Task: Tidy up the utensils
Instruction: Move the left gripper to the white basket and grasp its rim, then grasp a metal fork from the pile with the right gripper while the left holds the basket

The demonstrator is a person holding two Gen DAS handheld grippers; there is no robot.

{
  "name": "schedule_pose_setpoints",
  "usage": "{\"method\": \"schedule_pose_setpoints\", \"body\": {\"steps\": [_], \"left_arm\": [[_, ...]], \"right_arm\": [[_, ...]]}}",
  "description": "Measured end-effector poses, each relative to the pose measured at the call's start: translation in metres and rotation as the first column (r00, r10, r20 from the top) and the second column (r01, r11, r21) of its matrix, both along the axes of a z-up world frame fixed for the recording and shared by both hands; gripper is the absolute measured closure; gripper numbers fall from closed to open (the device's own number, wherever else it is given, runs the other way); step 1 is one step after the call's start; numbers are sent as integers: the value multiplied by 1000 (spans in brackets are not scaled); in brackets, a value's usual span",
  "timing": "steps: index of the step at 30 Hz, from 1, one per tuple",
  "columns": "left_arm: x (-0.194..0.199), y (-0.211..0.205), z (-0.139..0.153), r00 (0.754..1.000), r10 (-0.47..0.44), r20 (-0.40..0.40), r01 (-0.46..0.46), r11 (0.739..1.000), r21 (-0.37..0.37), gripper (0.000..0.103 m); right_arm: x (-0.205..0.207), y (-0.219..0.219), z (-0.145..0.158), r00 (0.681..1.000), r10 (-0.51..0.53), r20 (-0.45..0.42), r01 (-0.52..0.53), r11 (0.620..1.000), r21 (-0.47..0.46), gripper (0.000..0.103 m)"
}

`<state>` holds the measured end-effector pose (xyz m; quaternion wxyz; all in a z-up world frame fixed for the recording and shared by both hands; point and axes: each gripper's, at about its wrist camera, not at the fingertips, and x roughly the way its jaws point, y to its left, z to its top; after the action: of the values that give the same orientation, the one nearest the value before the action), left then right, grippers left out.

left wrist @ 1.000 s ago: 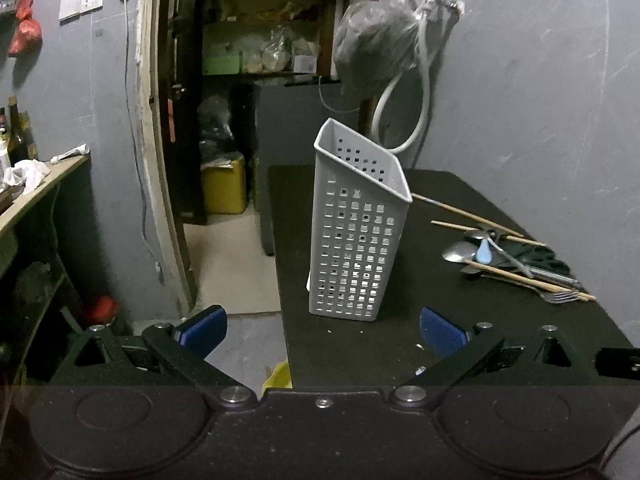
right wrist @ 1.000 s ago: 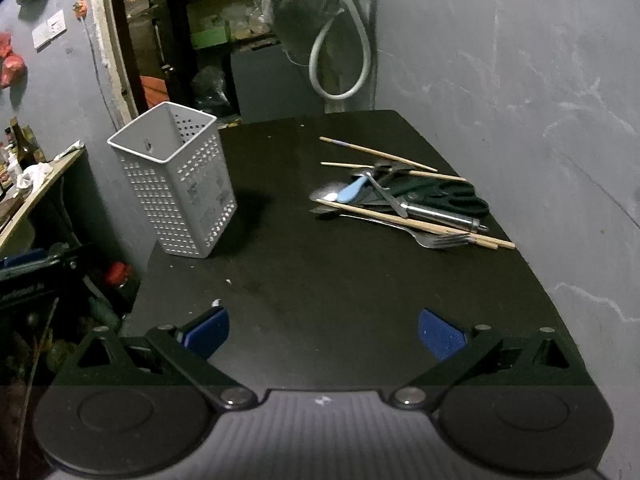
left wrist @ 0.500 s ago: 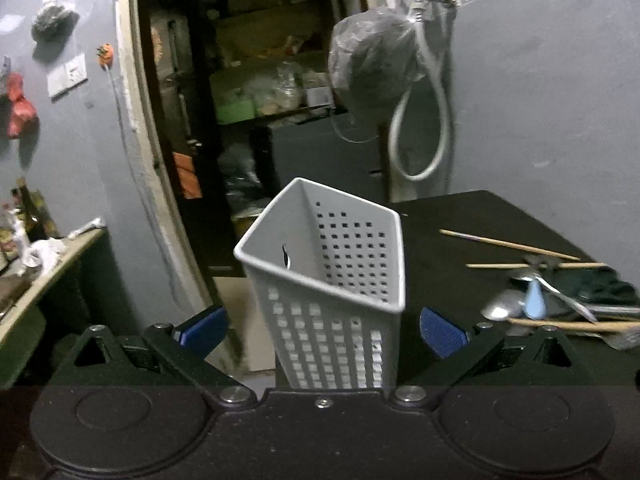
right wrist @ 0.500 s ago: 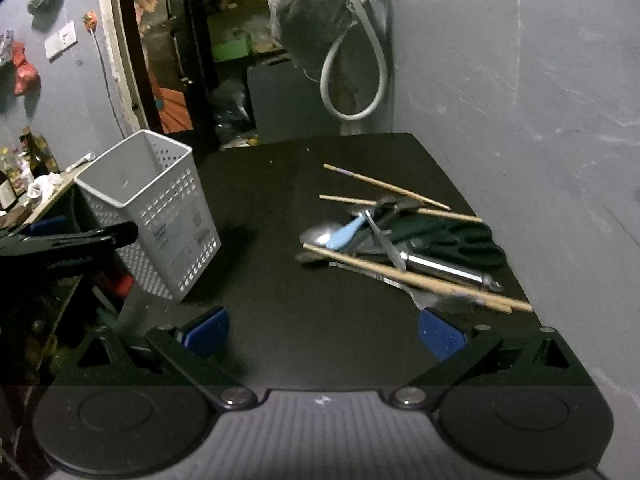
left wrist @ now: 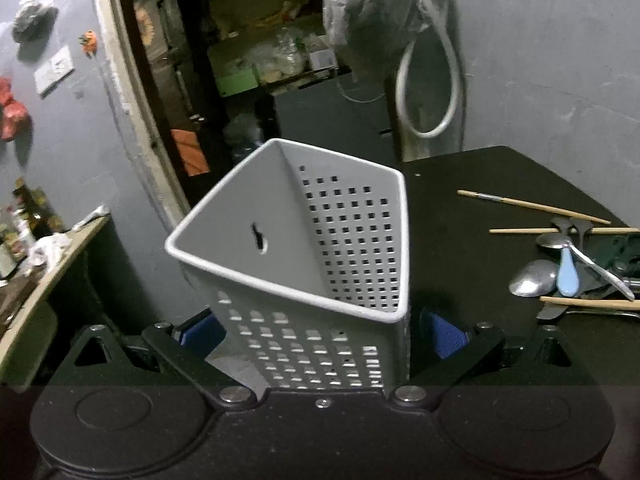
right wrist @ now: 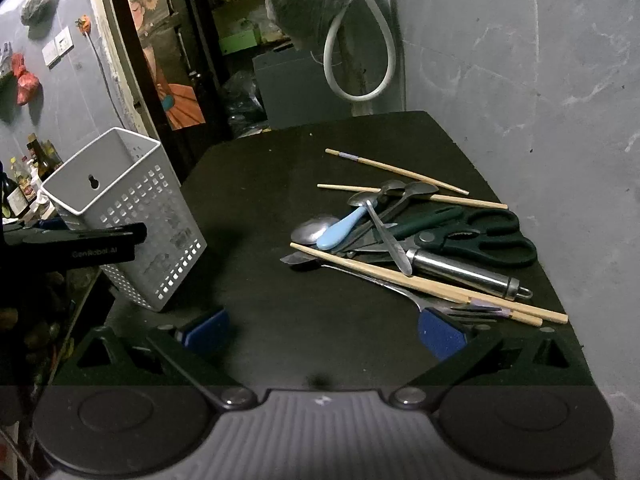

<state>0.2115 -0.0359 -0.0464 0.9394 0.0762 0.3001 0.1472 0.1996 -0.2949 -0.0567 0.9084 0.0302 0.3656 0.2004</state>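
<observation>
White perforated holder (left wrist: 316, 280) stands at the table's (right wrist: 280, 320) left edge.
Left hand-held gripper (left wrist: 320, 330) has been closing, pads flanking the holder, contact unclear; right hand-held gripper (right wrist: 324, 330) spread, empty.

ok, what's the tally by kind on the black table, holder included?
chopsticks: 4
metal spoons: 4
blue-handled utensil: 1
fork: 1
scissors: 1
steel-handled utensil: 1
white holder: 1
Total: 13 that can be made out. The pile overlaps, so more may be hidden.
</observation>
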Motion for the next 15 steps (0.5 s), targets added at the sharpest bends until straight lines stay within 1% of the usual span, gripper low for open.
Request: {"method": "schedule_pose_setpoints", "body": {"steps": [1,5,6,7,9,12,14,15], "left_arm": [[1,1,0,1000,-11,-4,11,1000,-11,8],[5,5,-5,1000,-27,-13,27,999,-46,9],[5,5,-6,1000,-27,-10,27,999,-47,11],[5,6,-6,1000,-26,-7,26,998,-49,16],[5,8,-5,999,-41,-3,41,997,-67,18],[3,7,-5,999,-53,-1,53,997,-62,19],[2,6,-6,998,-56,0,56,997,-59,19],[2,6,-6,998,-58,-1,58,997,-57,19]], "right_arm": [[1,2,-1,1000,-5,1,5,1000,-3,0],[0,6,-1,999,-39,18,40,998,-42,0],[0,5,-1,998,-57,20,57,997,-45,0],[1,3,-2,997,-73,16,73,996,-44,0],[1,-5,-4,993,-118,6,119,993,-25,0],[2,-20,-10,979,-204,-12,205,979,21,1],[3,-32,-16,965,-259,-32,260,963,63,3],[4,-40,-20,957,-286,-46,289,953,90,6]]}}
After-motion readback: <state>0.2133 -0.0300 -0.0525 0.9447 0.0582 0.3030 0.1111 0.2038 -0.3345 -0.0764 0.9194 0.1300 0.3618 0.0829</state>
